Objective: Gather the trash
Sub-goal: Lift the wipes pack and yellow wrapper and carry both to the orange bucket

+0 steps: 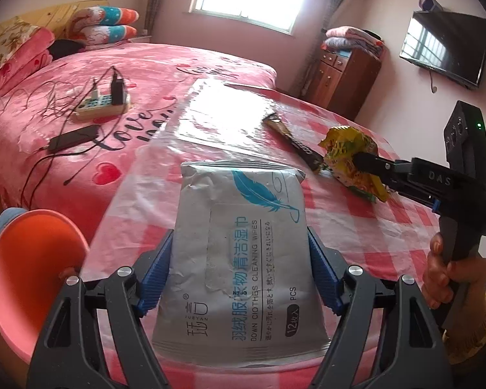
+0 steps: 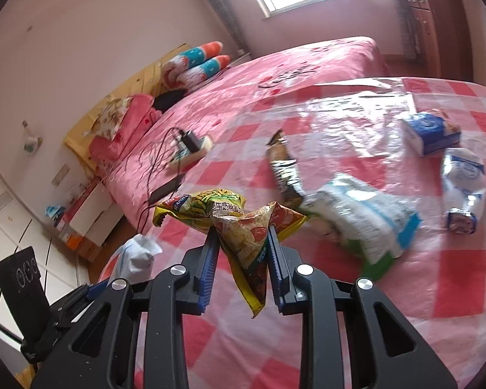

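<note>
An orange bowl (image 1: 22,278) is sitting at the far left, just past the edge of the table (image 1: 388,227), which is wearing a pink and white checked cloth under clear plastic. Behind it, a power strip (image 1: 102,105) with black plugs and wires is lying on the pink bed (image 1: 81,168). The left gripper (image 1: 239,275) is holding a grey pack of wipes (image 1: 239,259) with a blue feather on it; its blue pads are pressing on both sides of the pack, so the jaws are standing wide around it, and the pack is sticking out over the table. Further right, a long brown wrapper (image 1: 295,142) is lying flat on the table. Next to it, the right gripper (image 1: 359,162) is squeezing a yellow snack bag (image 1: 350,155) up in the air, with its jaws almost fully together on the crumpled bag. A hand (image 1: 450,278) is gripping that tool's handle at the far right. In the right wrist view, the snack bag (image 2: 239,227) is hanging between the blue pads of the right gripper (image 2: 241,256), and more trash is lying on the table (image 2: 437,291) to the right: a white and green packet (image 2: 363,223), a blue and white box (image 2: 431,133) and a squashed white and blue bag (image 2: 463,181)
</note>
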{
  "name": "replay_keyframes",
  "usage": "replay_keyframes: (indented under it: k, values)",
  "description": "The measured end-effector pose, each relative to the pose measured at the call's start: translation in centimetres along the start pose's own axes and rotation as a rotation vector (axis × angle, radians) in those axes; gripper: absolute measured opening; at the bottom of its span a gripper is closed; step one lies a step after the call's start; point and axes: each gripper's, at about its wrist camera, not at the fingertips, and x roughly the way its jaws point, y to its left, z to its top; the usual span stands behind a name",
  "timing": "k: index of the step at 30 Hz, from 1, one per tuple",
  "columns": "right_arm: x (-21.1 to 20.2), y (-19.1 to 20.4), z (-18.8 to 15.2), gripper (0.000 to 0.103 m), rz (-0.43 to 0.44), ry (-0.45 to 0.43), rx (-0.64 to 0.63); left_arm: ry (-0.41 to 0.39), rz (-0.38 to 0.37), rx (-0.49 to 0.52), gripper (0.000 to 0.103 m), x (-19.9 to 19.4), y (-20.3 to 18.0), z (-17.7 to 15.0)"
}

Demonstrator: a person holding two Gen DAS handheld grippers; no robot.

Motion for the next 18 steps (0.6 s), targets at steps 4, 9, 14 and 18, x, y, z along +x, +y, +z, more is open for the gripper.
replay_keyframes:
  k: [4, 9, 14, 18]
  values:
    - [1.1, 2.6, -0.3, 0.03, 0.025, 0.036, -0.045, -0.01, 0.023, -0.03, 0.077, -0.7, 1.8, -0.3]
    - [2.8, 6.1, -0.8, 0.03, 0.071, 0.09, -0.098, -0.024, 0.074, -0.078, 0.077, -2.0, 4.9, -0.8]
    - [4.7, 10.1, -1.7, 0.03, 0.125, 0.14, -0.158, -0.039, 0.145, -0.134, 0.077, -3.6, 8.5, -1.4]
    - [6.3, 13.4, -2.2, 0.03, 0.17, 0.176, -0.207, -0.049, 0.212, -0.189, 0.077, -4.8, 11.7, -2.2]
